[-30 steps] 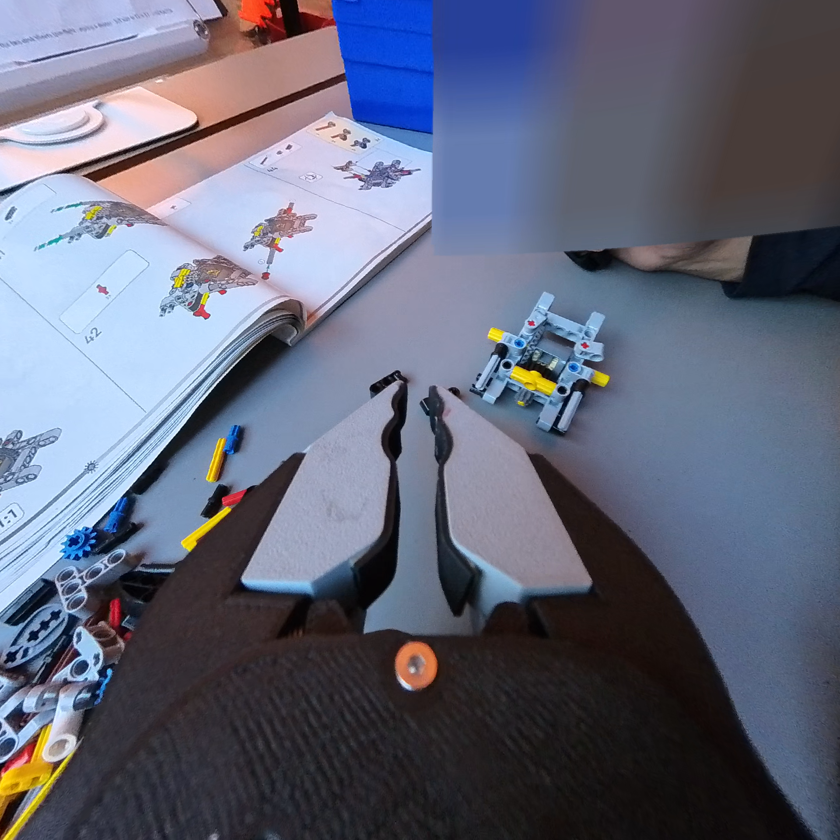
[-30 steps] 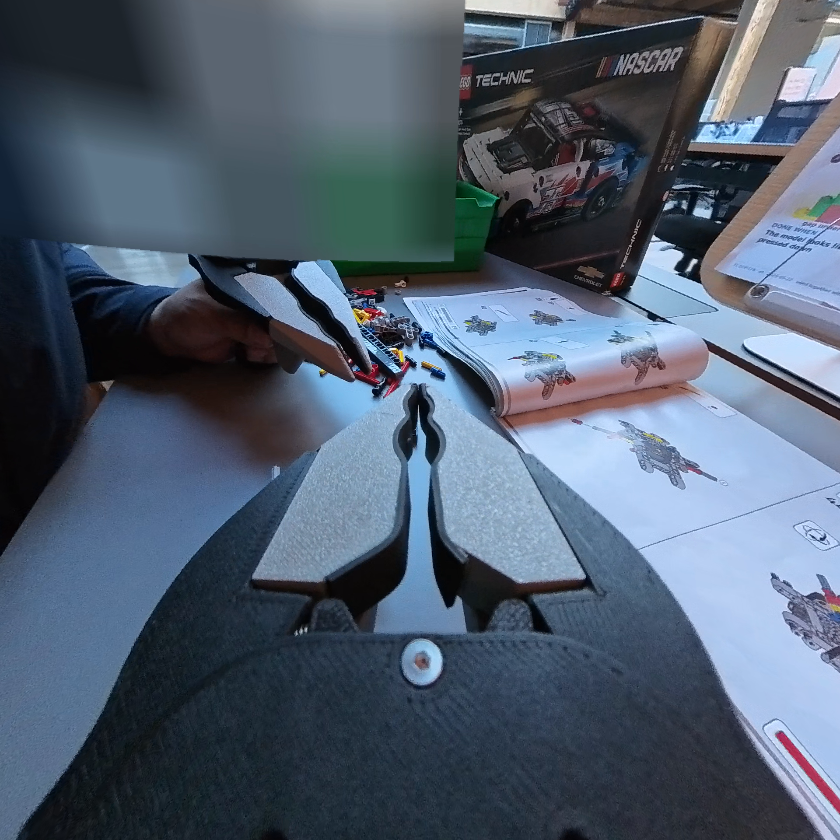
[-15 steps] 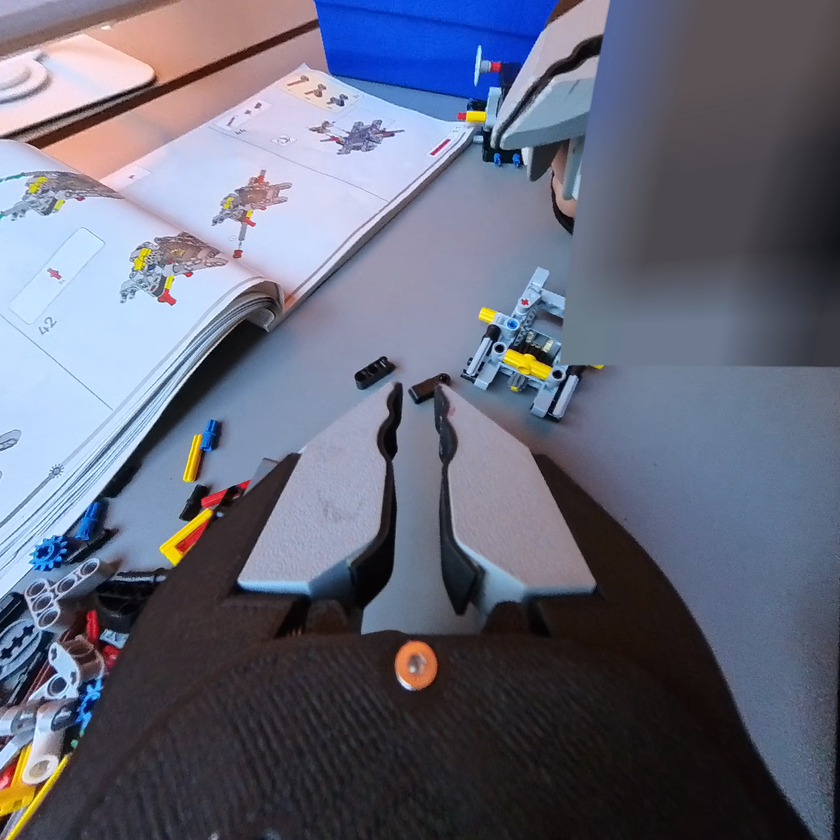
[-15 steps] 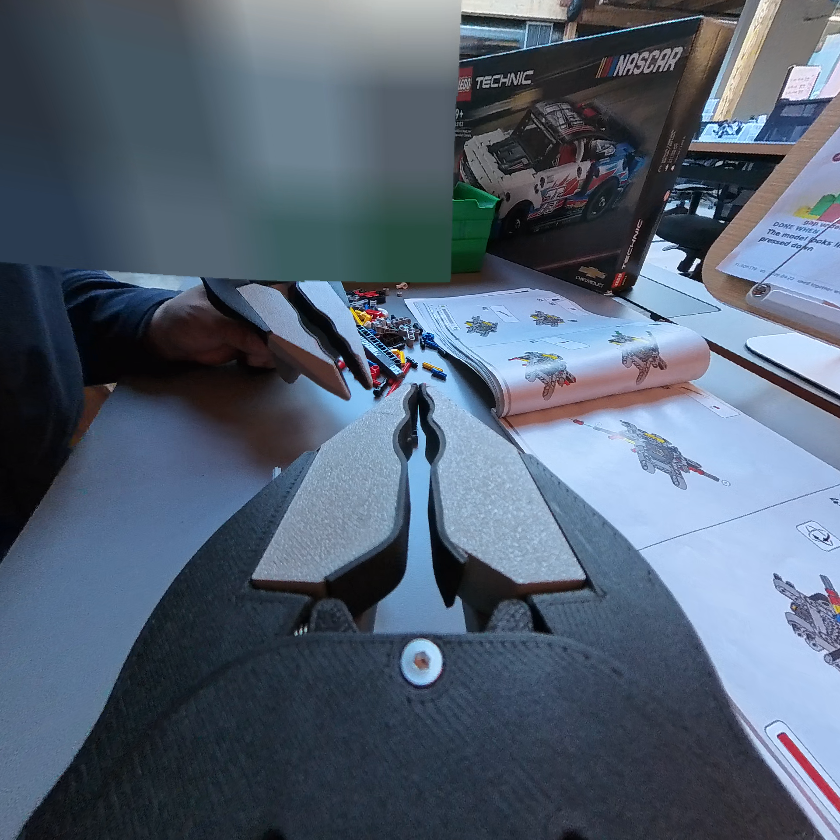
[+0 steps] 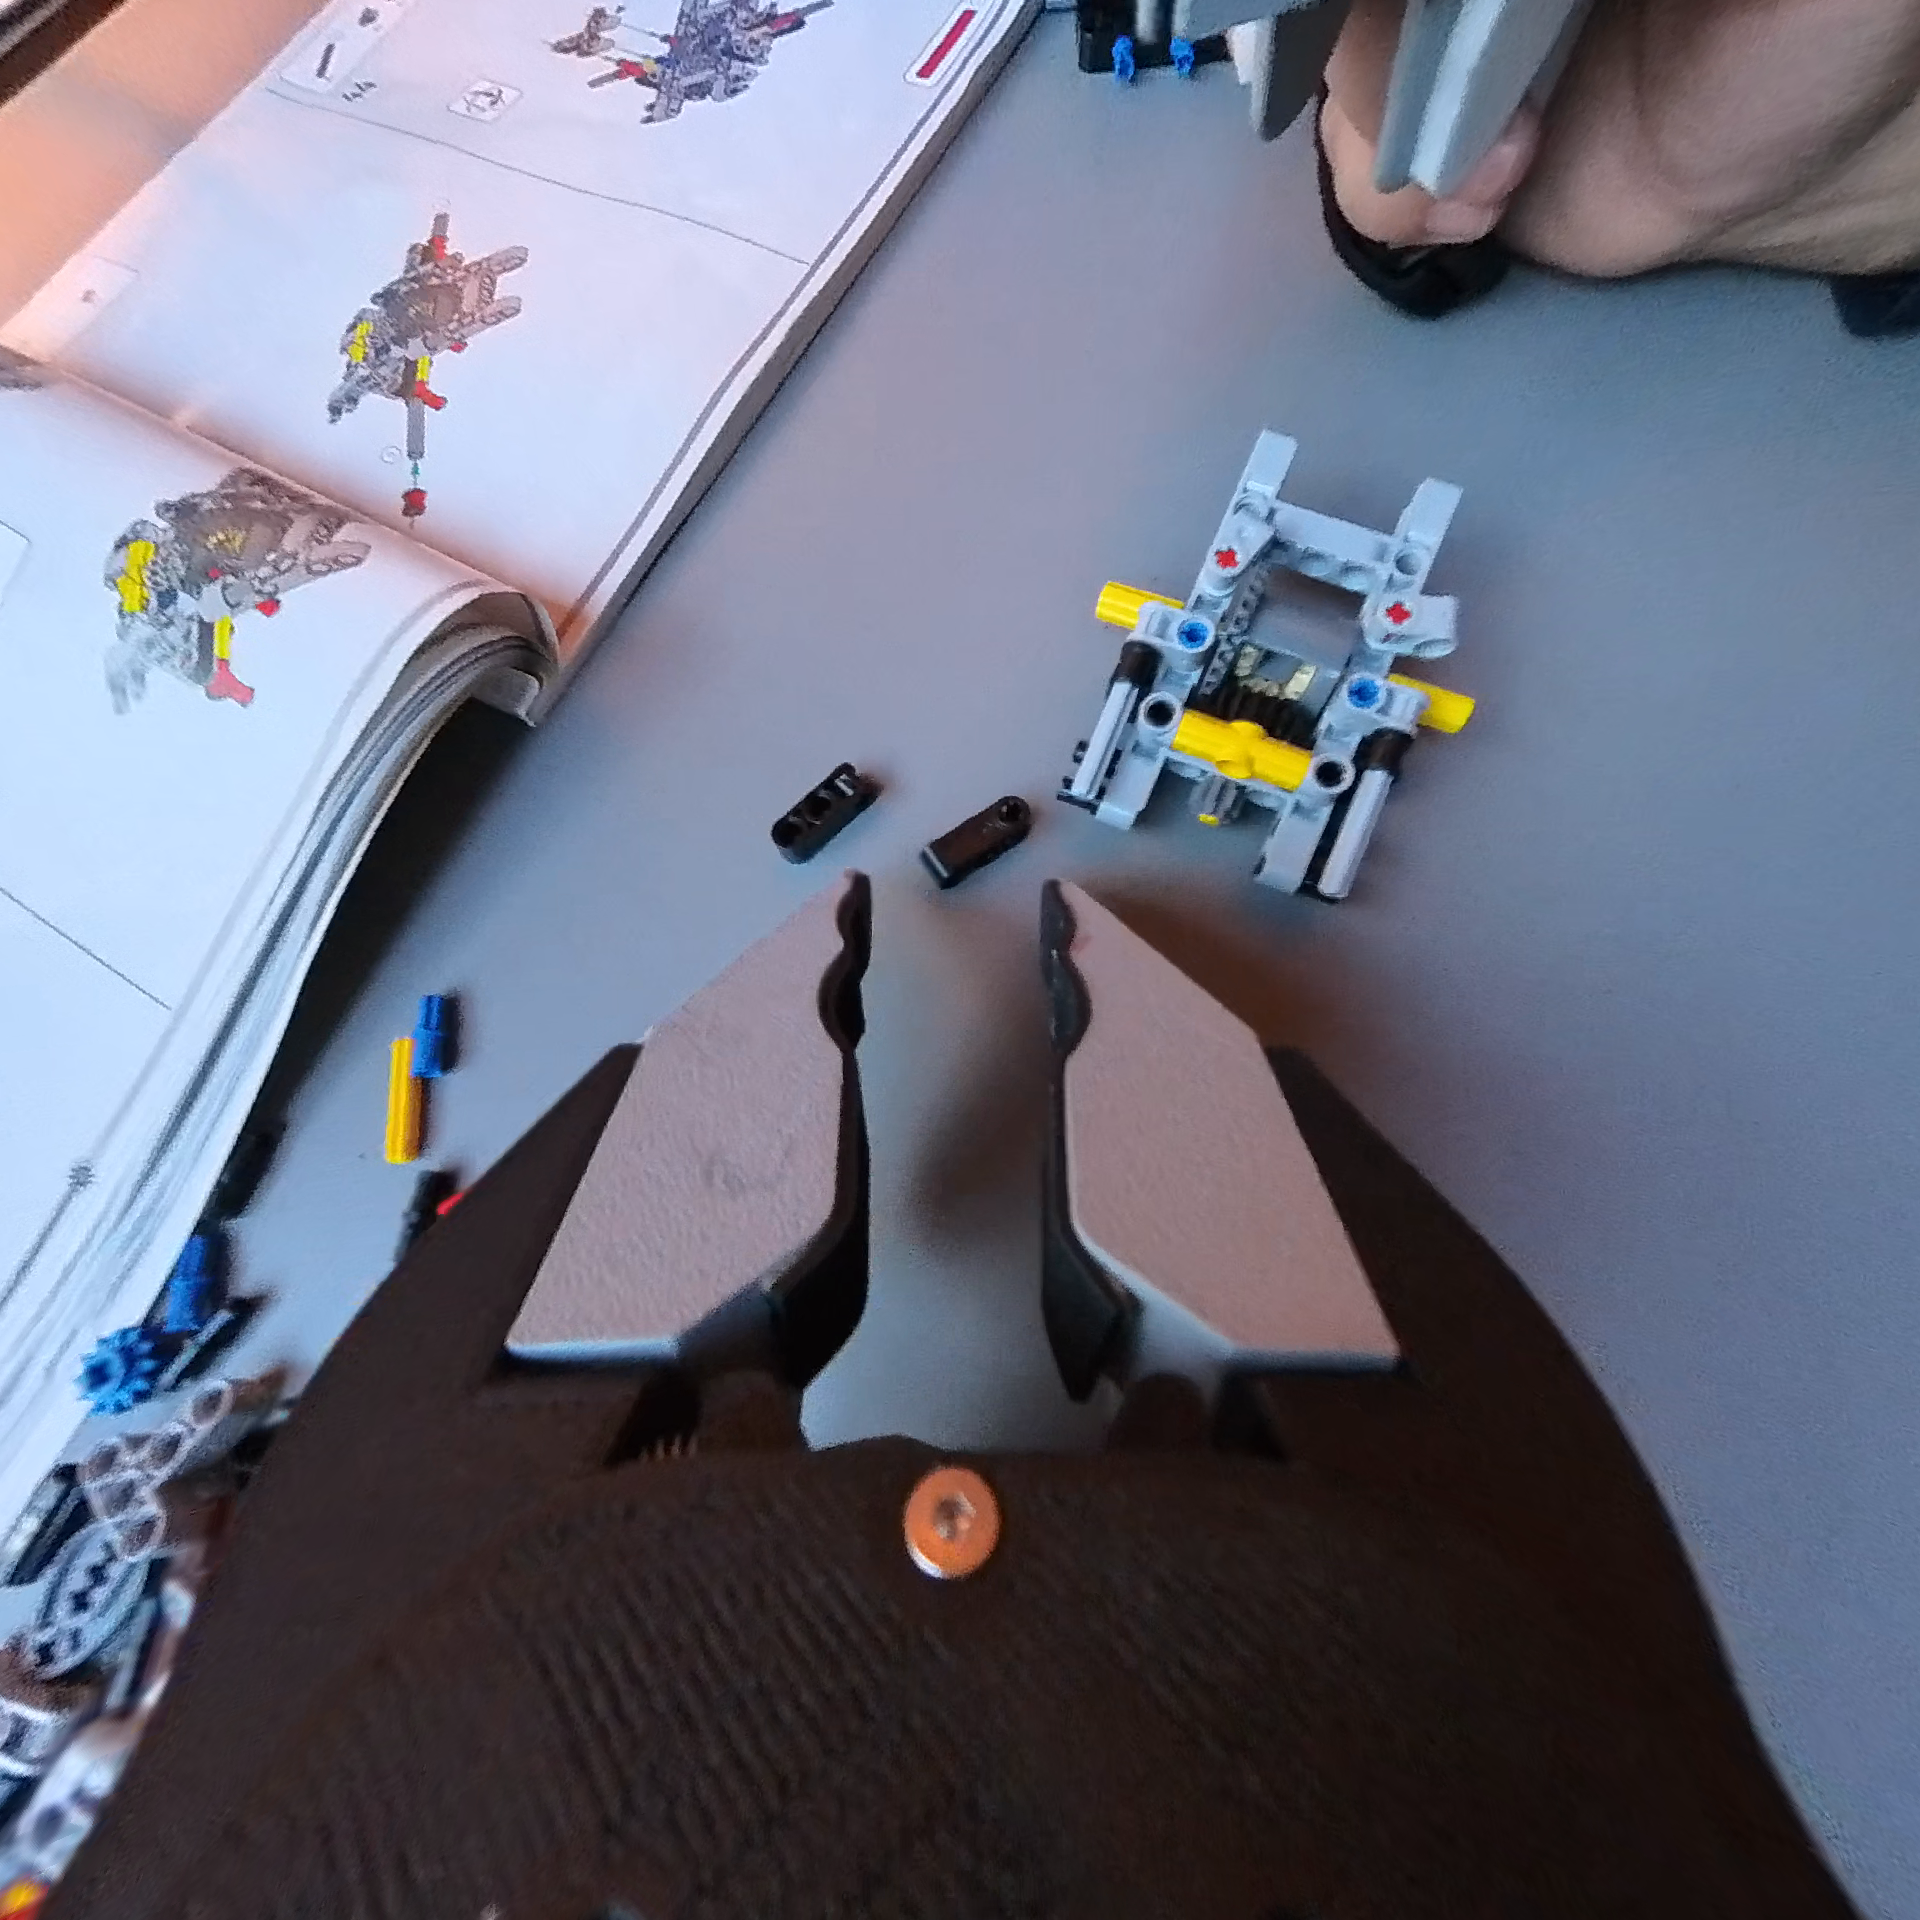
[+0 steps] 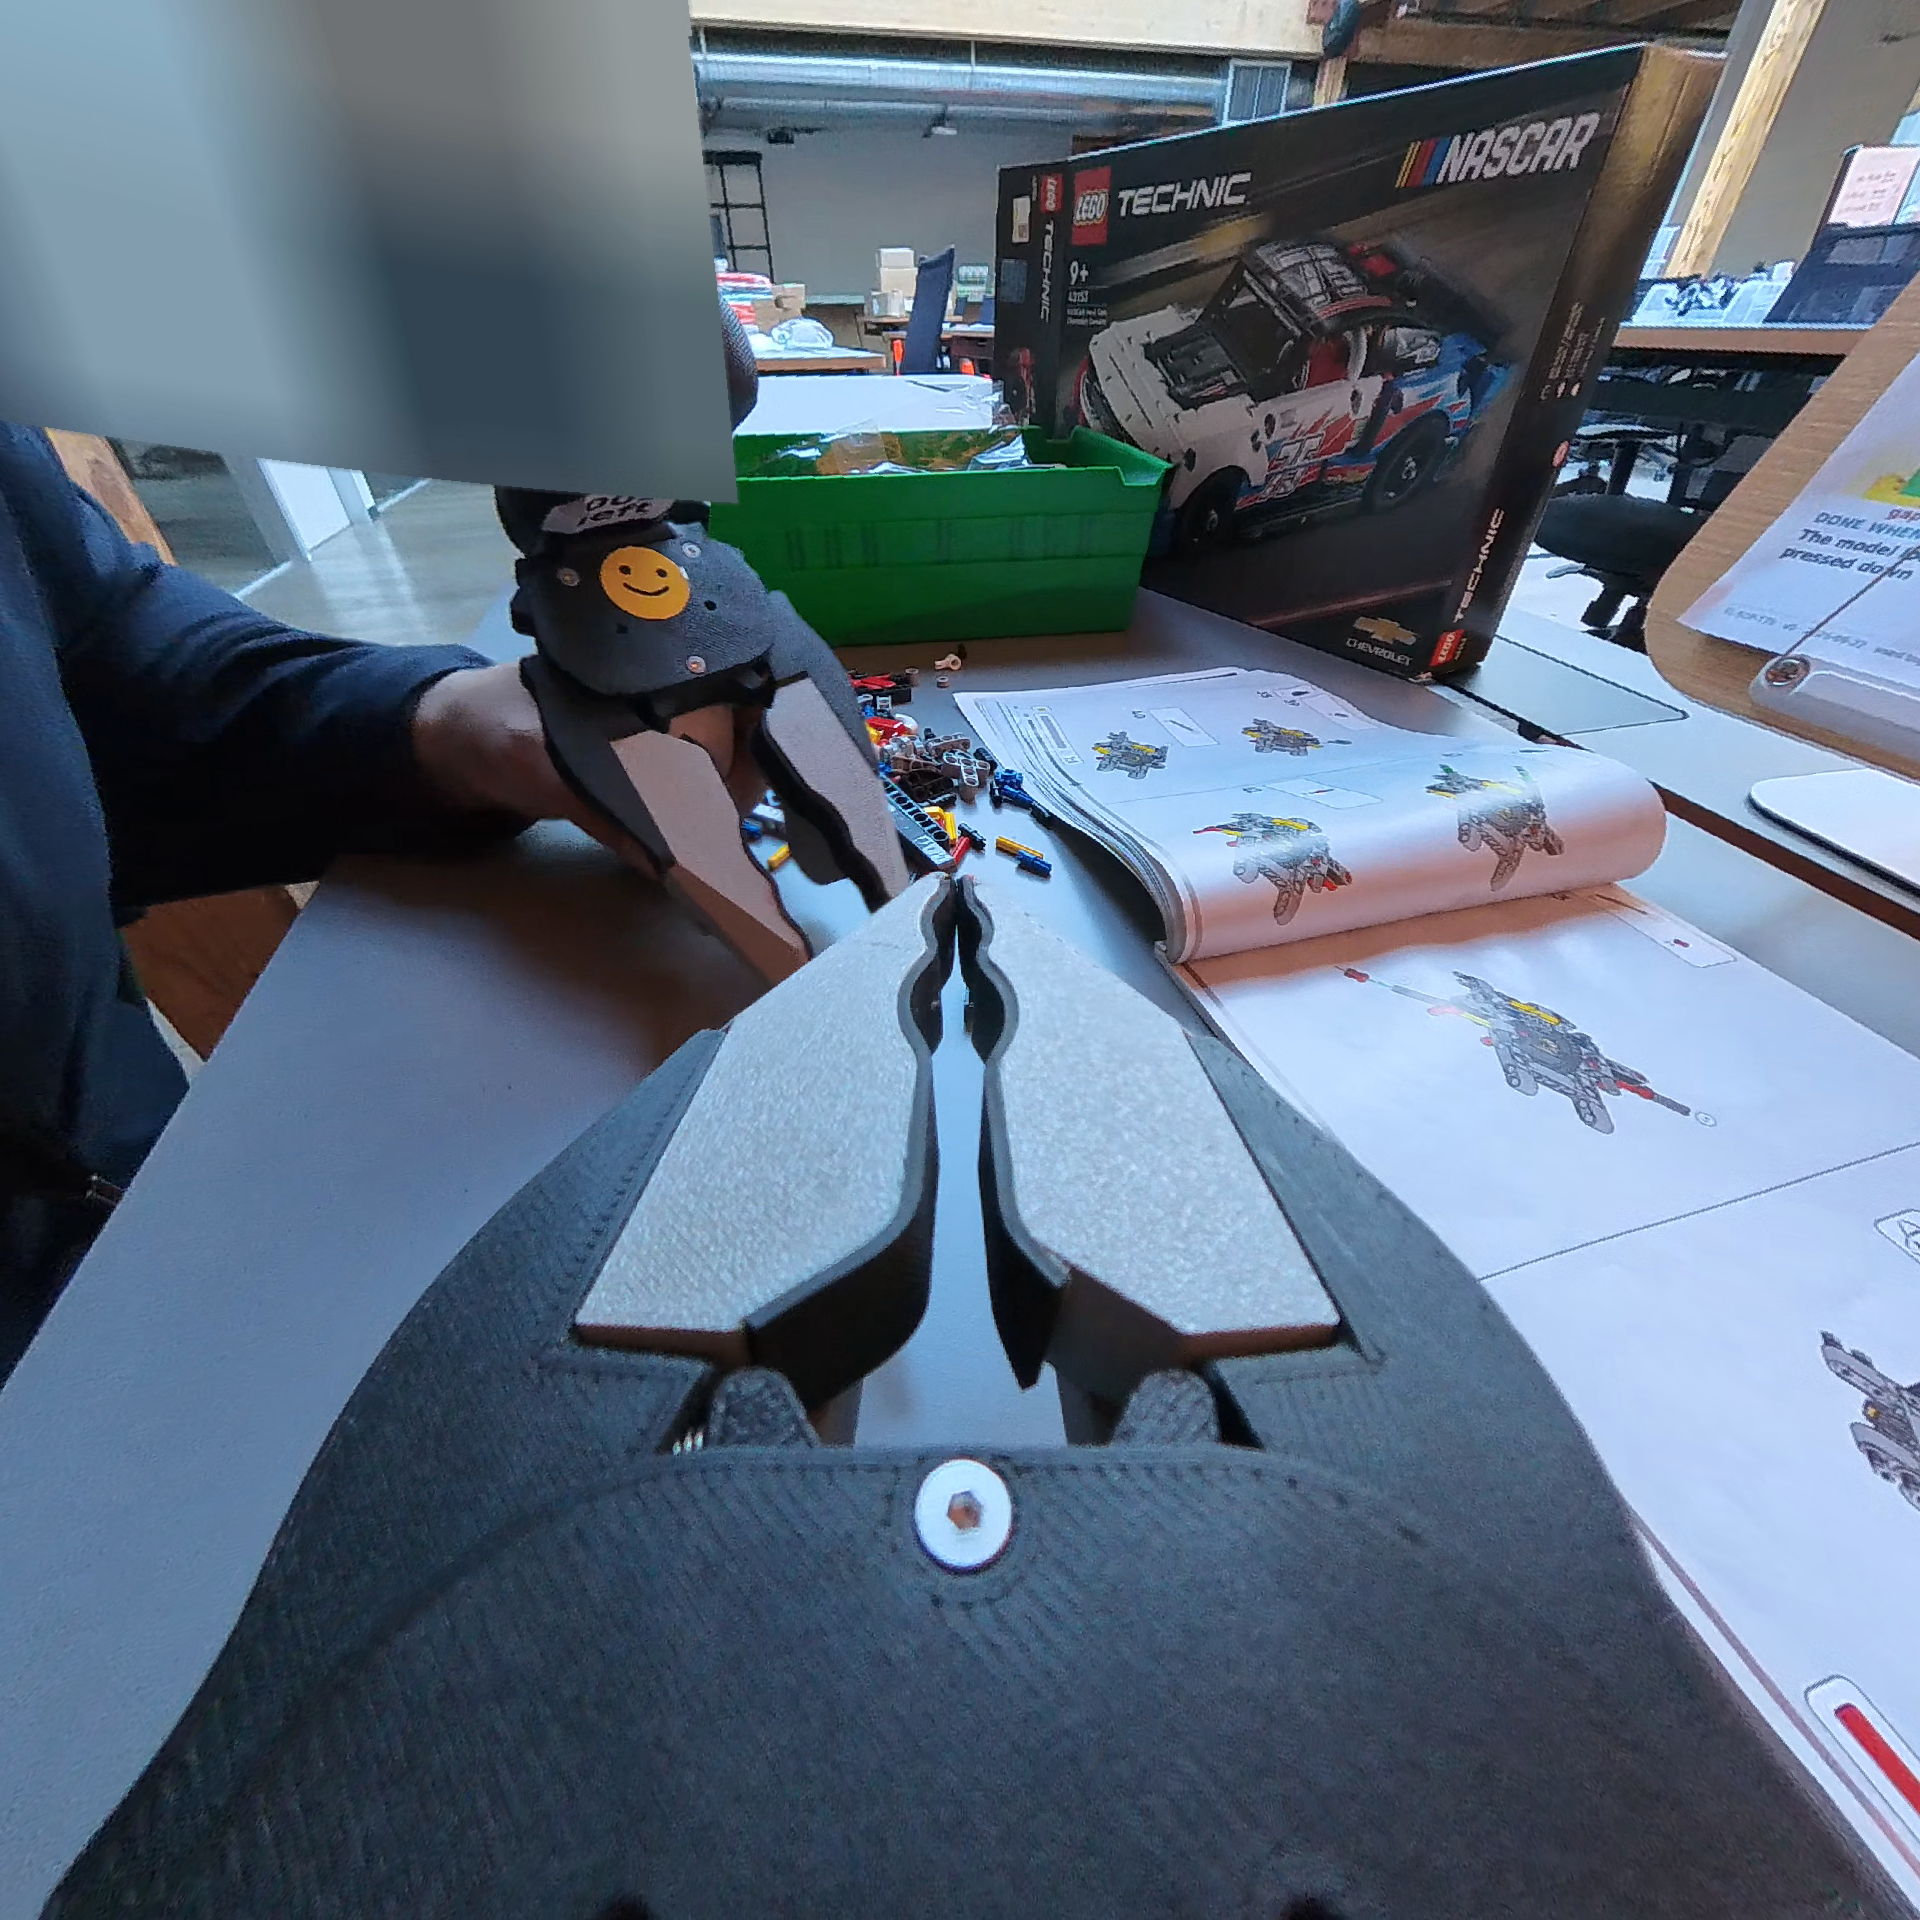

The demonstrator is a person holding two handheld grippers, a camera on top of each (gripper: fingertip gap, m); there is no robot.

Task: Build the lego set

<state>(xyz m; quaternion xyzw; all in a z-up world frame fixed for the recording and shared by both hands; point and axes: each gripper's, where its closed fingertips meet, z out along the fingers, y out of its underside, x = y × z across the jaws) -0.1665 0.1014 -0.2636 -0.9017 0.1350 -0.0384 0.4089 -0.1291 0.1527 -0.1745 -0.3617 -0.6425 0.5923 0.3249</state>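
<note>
Left hand-held gripper [image 5: 951, 894] open, right hand-held gripper [image 6: 954, 883] closed, bare — grey table [image 5: 1558, 1039], open workshop.

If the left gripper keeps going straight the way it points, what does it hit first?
Most likely the small black piece lying just ahead of the open left gripper, roughly in line with the gap. Depth is unclear; the grey and yellow assembly sits farther off to the right.

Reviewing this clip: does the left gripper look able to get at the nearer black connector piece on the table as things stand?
Probably yes. The left gripper is open with nothing between its fingers, and the black connector piece lies just ahead of the tips on bare grey table, apart from the second black piece.
</note>
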